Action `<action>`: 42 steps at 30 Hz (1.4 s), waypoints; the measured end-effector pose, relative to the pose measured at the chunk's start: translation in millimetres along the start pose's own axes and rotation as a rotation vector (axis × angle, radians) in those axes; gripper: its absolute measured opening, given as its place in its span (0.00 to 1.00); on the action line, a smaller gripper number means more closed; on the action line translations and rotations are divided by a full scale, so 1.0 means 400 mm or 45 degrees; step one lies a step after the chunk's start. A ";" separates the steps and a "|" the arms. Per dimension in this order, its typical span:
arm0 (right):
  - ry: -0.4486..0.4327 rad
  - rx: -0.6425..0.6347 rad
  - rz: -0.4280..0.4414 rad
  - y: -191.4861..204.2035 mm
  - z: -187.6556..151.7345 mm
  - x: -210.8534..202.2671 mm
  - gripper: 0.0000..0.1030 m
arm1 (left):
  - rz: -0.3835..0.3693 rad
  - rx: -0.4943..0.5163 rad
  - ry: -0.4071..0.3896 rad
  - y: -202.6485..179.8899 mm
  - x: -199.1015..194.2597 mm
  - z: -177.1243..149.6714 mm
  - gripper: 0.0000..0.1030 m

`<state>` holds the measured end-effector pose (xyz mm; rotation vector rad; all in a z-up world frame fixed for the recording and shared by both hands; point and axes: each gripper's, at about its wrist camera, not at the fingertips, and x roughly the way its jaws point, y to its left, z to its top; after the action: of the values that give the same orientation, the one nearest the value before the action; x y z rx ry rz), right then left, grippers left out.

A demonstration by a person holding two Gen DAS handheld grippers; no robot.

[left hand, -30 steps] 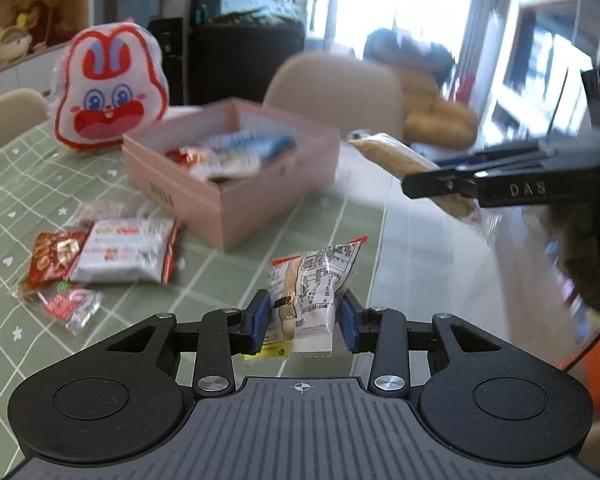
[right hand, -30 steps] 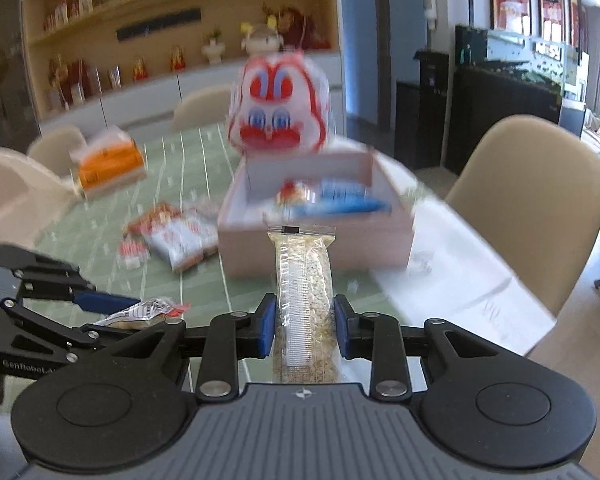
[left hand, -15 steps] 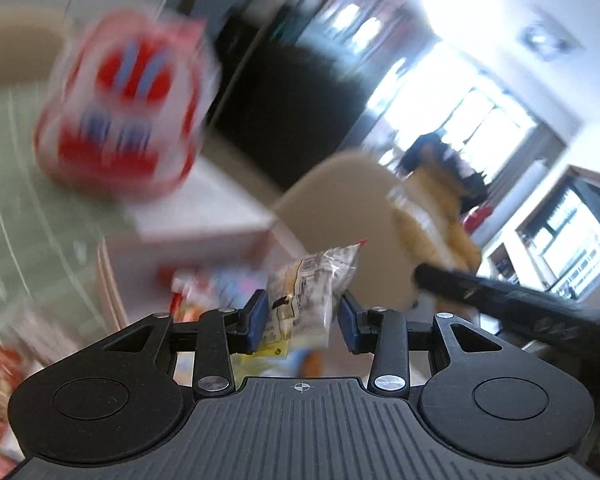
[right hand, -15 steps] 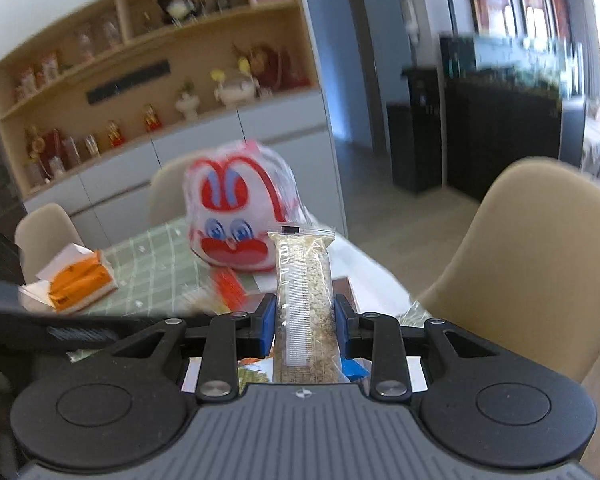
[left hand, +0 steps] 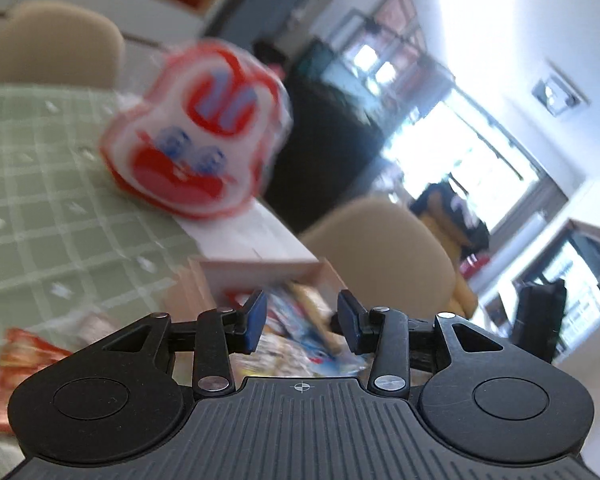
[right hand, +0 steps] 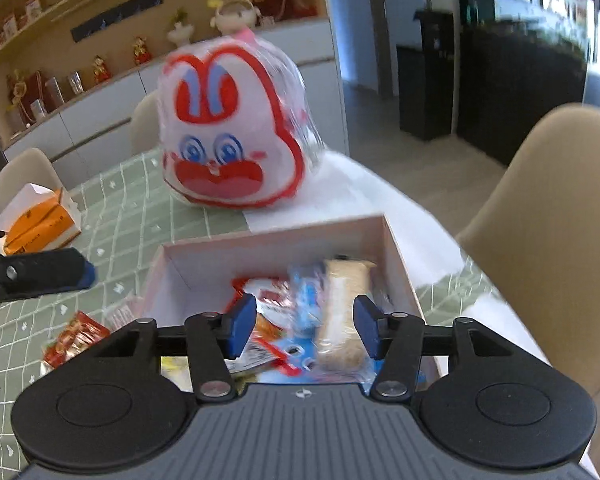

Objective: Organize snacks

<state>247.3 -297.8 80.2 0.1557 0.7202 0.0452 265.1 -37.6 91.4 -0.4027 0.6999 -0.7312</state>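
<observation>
Blurred snack packets (left hand: 300, 344) in pink box (left hand: 260, 270)

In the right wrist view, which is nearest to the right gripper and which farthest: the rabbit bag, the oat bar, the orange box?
From the right gripper:
1. Oat bar, in the pink box, between the opening jaws.
2. Rabbit bag, behind the box.
3. Orange box, far left.
</observation>
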 end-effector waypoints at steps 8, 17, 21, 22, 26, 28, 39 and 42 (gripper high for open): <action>-0.018 -0.093 0.084 0.177 -0.028 -0.091 0.59 | 0.500 -0.038 -0.095 0.174 -0.163 -0.101 0.43; 0.133 -0.191 0.071 0.476 -0.064 0.034 0.59 | 0.379 -0.205 -0.079 0.273 -0.225 -0.088 0.43; 0.131 -0.160 -0.019 0.543 -0.042 0.158 0.59 | 0.427 -0.259 -0.073 0.310 -0.248 -0.089 0.43; 0.136 -0.141 -0.042 0.550 -0.033 0.196 0.59 | 0.439 -0.275 -0.064 0.323 -0.251 -0.088 0.42; 0.147 -0.106 -0.133 0.552 -0.012 0.310 0.59 | 0.401 -0.347 -0.055 0.368 -0.263 -0.077 0.42; 0.159 -0.098 -0.156 0.541 -0.012 0.345 0.52 | 0.383 -0.384 -0.071 0.387 -0.273 -0.074 0.42; 0.313 -0.136 0.040 0.543 -0.115 0.205 0.29 | 0.289 -0.384 0.036 0.392 -0.231 -0.087 0.42; 0.345 -0.178 0.090 0.538 -0.164 0.133 0.29 | 0.355 -0.267 0.107 0.356 -0.197 -0.095 0.42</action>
<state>246.4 -71.8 30.6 0.0412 0.9787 0.1865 262.4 113.2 19.4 -0.4558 0.8954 -0.4136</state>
